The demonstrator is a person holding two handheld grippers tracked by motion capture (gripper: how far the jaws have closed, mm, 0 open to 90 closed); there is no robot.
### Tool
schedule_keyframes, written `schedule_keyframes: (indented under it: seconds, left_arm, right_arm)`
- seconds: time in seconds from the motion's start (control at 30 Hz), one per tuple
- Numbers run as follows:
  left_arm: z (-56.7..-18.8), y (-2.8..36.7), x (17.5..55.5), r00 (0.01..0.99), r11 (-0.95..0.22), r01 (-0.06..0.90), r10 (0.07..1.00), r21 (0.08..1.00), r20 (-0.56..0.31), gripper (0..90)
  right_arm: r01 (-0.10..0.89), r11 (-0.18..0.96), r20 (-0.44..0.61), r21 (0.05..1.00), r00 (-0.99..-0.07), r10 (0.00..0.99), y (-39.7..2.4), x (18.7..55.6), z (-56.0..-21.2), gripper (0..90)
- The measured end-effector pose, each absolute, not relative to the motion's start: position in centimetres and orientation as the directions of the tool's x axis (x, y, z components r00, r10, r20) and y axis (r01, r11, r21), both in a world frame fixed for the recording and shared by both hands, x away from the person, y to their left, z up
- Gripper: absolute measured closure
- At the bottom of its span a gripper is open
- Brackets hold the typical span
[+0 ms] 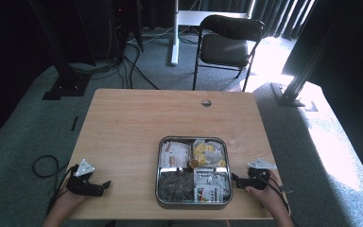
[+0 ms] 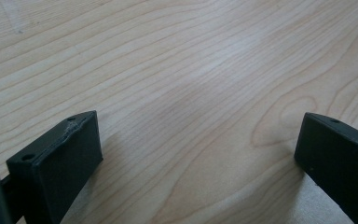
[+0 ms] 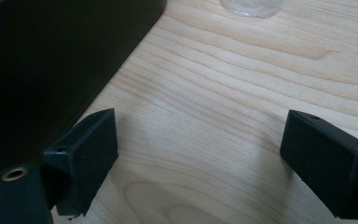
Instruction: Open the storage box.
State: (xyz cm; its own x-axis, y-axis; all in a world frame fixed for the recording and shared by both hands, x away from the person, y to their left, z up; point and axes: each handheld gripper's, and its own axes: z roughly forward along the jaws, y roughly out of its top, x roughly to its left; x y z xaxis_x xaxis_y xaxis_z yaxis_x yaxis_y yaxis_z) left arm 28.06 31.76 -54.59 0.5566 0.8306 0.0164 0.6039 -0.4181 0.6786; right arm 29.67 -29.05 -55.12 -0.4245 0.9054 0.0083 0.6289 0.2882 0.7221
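Grey carpet, folding chair at top centre, light wood table mid-frame in high view. Metal tray, four compartments w/ tea bags and packets (prob.; too small to read), sits lower centre-right. Left gripper lower left, well apart from tray; right gripper just beside tray's right wall. Left gripper view: jaws wide, bare wood between. Right gripper view: jaws wide, nothing held; tray's dark wall upper left, clear rim of something at top edge.

Dim, soft high view; sunlight glares on the floor at upper right.
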Motion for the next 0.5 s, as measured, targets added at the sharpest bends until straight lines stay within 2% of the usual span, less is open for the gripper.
schedule_keyframes:
  seconds: [0.5]
  left_arm:
    - [-54.3,30.6,28.1,0.613,-0.463,0.57,0.79,0.679,0.024,1.2]
  right_arm:
    - [0.63,0.288,0.009,0.721,-0.424,0.906,-29.1,29.7,-55.1,10.7]
